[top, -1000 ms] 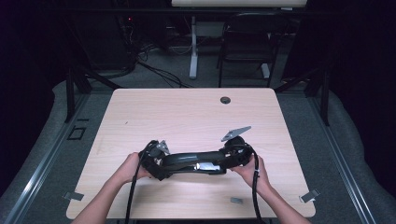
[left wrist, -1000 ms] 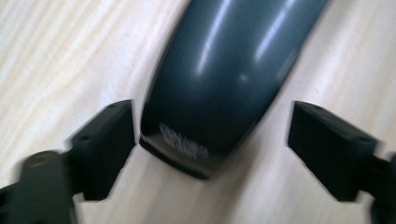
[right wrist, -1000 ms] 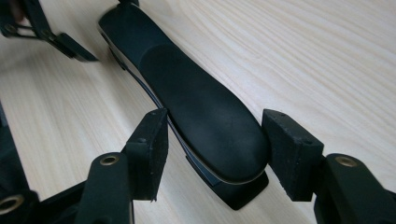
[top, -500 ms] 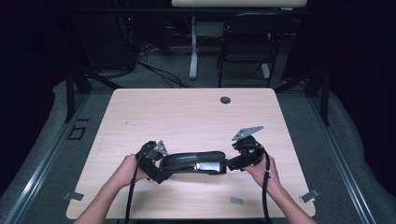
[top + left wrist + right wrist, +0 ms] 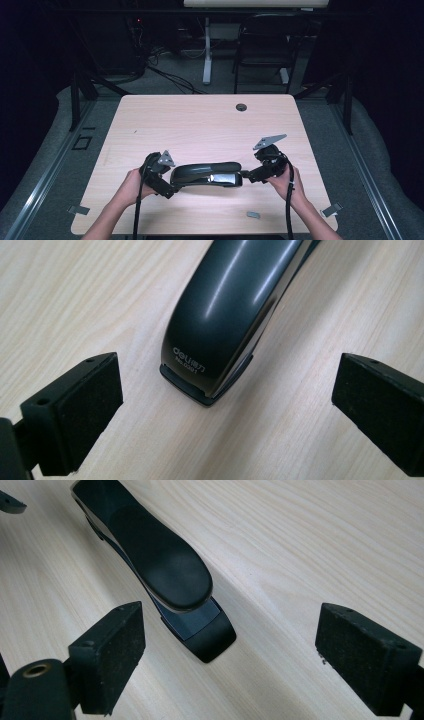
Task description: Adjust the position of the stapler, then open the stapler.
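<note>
A long black stapler [image 5: 207, 174] lies flat on the light wooden table [image 5: 200, 125], near its front edge. My left gripper [image 5: 170, 187] sits at the stapler's left end, open. In the left gripper view the stapler's glossy rounded end [image 5: 225, 320] lies ahead of my left gripper [image 5: 227, 407], clear of both pads. My right gripper [image 5: 248, 175] stands just off the stapler's right end. In the right gripper view the matte end of the stapler [image 5: 165, 570] lies ahead of my right gripper [image 5: 232, 655], untouched. Both sets of jaws have just been opening.
A small grey piece [image 5: 253, 215] lies on the table in front of the right hand. A round cable hole [image 5: 241, 107] is at the far edge. Metal clips [image 5: 79, 210] sit at the front corners. A chair [image 5: 265, 45] and desk legs stand beyond the table.
Both grippers have let go of the stapler's ends and opened. The right one has drawn back to the right, the left one slightly back. The stapler rests on the table.
</note>
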Demonstrator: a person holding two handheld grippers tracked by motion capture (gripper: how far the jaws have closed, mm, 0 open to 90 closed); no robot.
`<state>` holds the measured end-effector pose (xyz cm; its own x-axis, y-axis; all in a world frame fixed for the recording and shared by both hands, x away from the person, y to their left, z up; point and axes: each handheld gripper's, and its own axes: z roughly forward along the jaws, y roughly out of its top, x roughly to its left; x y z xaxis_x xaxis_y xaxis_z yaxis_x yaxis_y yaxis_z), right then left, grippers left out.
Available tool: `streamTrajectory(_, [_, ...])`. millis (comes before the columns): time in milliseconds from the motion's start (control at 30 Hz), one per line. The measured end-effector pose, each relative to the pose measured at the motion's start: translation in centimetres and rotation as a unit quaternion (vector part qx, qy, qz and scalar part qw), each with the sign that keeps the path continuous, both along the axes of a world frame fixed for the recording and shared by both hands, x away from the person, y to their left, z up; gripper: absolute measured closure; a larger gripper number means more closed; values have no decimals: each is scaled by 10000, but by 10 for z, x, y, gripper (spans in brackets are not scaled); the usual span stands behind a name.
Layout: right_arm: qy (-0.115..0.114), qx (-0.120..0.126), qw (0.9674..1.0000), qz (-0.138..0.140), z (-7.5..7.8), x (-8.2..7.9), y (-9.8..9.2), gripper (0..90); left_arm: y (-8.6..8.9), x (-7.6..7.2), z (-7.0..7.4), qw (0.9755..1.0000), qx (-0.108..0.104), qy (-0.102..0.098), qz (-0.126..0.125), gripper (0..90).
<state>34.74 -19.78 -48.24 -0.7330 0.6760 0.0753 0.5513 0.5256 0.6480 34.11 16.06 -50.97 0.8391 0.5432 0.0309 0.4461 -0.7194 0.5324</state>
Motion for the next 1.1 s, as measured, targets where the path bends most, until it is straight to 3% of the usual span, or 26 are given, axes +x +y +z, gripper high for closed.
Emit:
streamTrajectory(233, [98, -14, 10000, -9, -2, 2, -2, 125, 1, 0, 8, 9991, -378, -153, 146, 0])
streamTrajectory(867, [148, -260, 9995, 76, -9, 1, 2, 133, -21, -13, 20, 9950, -682, -621, 395, 0])
streamTrajectory(1100, [183, -345, 9990, 196, -10, -4, 2, 134, -35, -21, 19, 9941, -799, -711, 206, 0])
